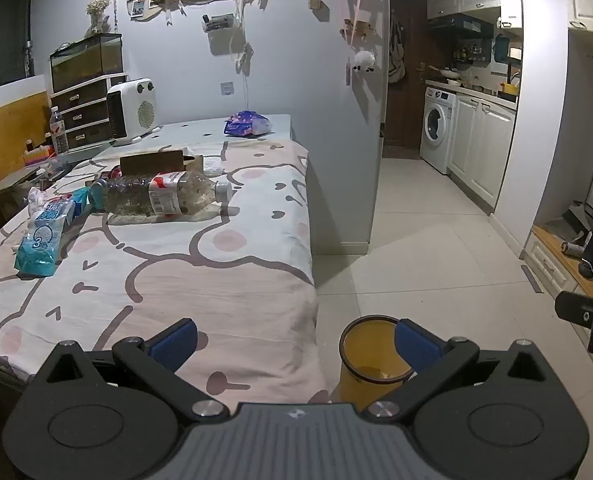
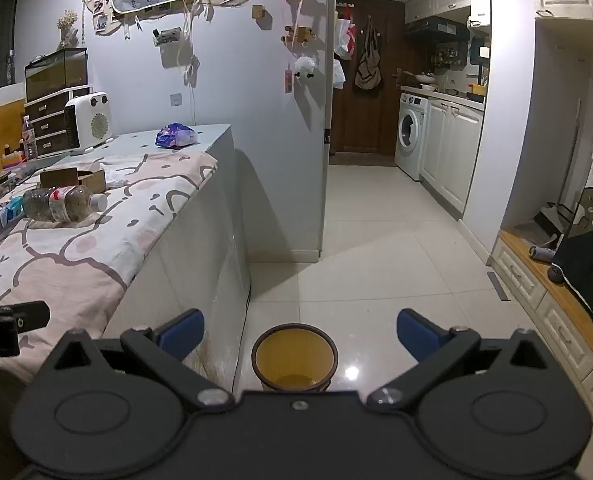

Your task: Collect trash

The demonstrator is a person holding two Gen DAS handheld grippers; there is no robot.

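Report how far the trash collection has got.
Done: nothing visible; the yellow bin on the floor looks empty. In hand: nothing; the left gripper and right gripper are both open and empty. Left: the plastic bottle, cardboard box and blue packet lie on the bed cover.
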